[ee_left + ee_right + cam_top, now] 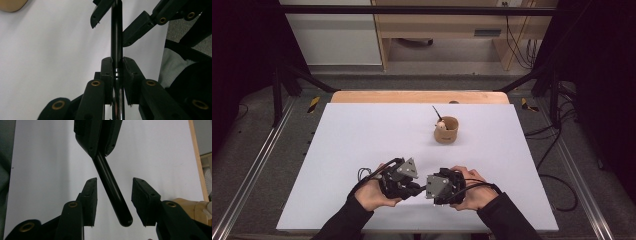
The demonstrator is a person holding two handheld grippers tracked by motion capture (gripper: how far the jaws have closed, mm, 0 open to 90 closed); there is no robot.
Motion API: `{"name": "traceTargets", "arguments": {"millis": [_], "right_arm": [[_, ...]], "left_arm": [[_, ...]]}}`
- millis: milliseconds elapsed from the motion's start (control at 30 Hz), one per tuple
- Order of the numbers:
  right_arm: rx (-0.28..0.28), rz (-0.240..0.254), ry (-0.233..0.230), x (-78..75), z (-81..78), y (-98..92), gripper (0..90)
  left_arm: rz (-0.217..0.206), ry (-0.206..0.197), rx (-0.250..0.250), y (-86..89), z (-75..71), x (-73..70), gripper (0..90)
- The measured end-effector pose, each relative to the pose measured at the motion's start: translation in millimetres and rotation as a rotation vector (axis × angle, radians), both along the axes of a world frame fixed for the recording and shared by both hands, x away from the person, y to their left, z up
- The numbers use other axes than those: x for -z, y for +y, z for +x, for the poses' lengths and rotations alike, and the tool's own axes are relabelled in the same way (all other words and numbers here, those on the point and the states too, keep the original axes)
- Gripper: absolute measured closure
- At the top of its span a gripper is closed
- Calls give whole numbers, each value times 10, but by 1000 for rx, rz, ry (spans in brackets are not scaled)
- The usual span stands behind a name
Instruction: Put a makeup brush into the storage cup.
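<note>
The left gripper [117, 67] has its two black jaws closed on a slim black rod with a shiny metal lower section [116, 37]. The rod runs up between the spread jaws of the right gripper [113, 27]. Below lies the white table [50, 62]. A tan object, perhaps a wooden cup [11, 5], sits at the top left corner.

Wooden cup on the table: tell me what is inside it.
In the high view the wooden cup holds a small pale object and a thin dark stick that leans out over its rim. The cup's wall hides whatever lies lower.
</note>
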State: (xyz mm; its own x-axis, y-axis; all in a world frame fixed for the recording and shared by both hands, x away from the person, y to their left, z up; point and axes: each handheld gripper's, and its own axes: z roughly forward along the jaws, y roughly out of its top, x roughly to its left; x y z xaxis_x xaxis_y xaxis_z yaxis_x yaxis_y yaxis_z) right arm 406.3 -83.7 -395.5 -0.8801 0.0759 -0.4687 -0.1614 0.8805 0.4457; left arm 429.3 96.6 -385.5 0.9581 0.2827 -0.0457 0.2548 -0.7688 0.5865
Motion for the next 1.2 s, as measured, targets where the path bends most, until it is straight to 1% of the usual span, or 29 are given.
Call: {"name": "traceTargets", "arguments": {"millis": [33,100,133,167,200,267,300,367,433,567,700,800,1067,1133,1167,1200], "right_arm": [[-8,-6,1,-3,4,1,580],[-11,-6,-4,0,0,3,593],[-9,-1,1,1,-4,7,598],[-24,-10,-7,-1,2,5,605],[-21,-11,-6,2,-5,9,614],[-32,-26,-7,11,-7,15,623],[-32,-27,-8,14,-9,18,630],[-45,-38,-10,20,-9,23,646],[-44,-37,-8,27,-16,26,666],[-59,-42,-6,26,-15,26,700],[-65,-43,-11,23,-18,29,707],[-77,-53,-7,19,-17,29,713],[-91,-60,-14,12,-19,21,723],[-80,-49,-12,14,-24,19,725],[-80,-50,-7,11,-23,18,727],[-84,-52,-12,11,-22,16,728]], "left_arm": [[-3,3,-1,-3,-3,-3,791],[4,0,5,-3,-2,-15,791],[2,-1,7,-5,-2,-15,791],[-2,3,4,-10,-6,-15,791],[2,4,6,-13,-7,-19,791],[-4,7,7,-21,-13,-17,791],[-14,17,-1,-31,-25,-17,791],[14,0,23,-21,-9,-35,791],[3,7,16,-30,-22,-31,791],[1,10,20,-34,-30,-30,791],[5,9,24,-31,-29,-32,791],[9,10,27,-37,-31,-31,791],[-5,9,25,-37,-32,-34,790],[-6,8,26,-32,-29,-40,789],[-6,8,26,-31,-28,-40,788],[-8,8,25,-30,-27,-40,787]]}}
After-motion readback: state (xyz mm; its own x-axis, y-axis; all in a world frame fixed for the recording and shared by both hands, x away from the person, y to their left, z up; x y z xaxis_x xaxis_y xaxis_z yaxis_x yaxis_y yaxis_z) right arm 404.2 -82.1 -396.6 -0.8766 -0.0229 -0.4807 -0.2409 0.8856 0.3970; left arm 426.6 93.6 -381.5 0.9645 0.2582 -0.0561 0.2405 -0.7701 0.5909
